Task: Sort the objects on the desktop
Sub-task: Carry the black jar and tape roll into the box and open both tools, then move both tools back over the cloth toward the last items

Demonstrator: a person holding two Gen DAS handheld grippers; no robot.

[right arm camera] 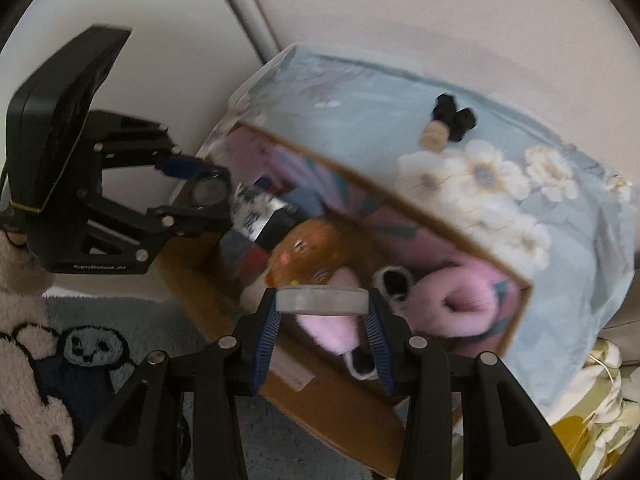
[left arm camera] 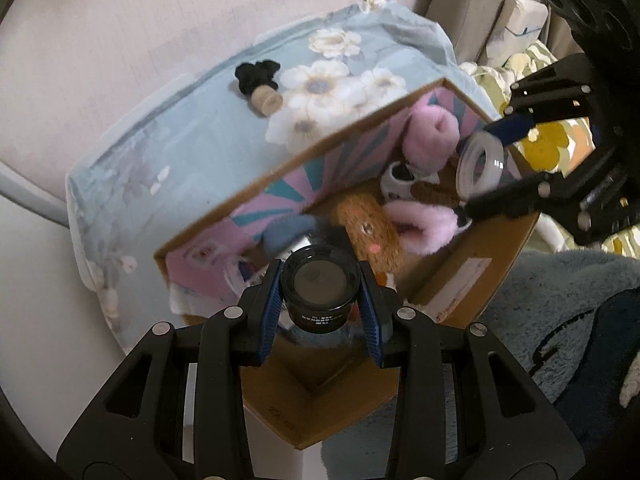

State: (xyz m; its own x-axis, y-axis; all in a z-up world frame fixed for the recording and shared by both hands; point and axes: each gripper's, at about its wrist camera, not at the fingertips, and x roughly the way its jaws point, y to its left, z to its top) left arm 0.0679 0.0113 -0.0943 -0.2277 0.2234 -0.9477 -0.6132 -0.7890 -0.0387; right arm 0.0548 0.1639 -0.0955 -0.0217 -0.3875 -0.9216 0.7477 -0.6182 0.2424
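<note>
In my left gripper (left arm camera: 320, 292) I have a short black camera lens (left arm camera: 319, 286), round and glossy with a dull grey glass face and fine white print on its barrel; the blue ribbed fingers (left arm camera: 269, 312) are clamped on its sides. It hangs over the near corner of an open cardboard box (left arm camera: 480, 280). My right gripper (right arm camera: 322, 316) has its fingers (right arm camera: 267, 330) closed on the edges of a clear, flat plastic ring (right arm camera: 322, 300), frosted and smooth, held level over the box's front edge. In the left wrist view that same ring (left arm camera: 480, 164) shows as a thick translucent hoop above the box's far right side.

The box is plain brown card outside, lined with pink and teal printed paper. Inside it lie a fuzzy brown plush (left arm camera: 370, 232) with a stitched face, fluffy pink slippers (left arm camera: 430, 140), and a grey-blue soft thing (left arm camera: 288, 232) near the lens.

Both grippers point steeply down into the box, side by side.

The box leans against a bed whose pale blue sheet (left arm camera: 200, 128) is printed with white flowers. Near the sheet's far edge sits a small cork-coloured cylinder (left arm camera: 267, 101) touching a crumpled black scrap (left arm camera: 256, 74). A shaggy blue-grey rug (right arm camera: 120, 320) with a cartoon face lies on the floor beside the box.
</note>
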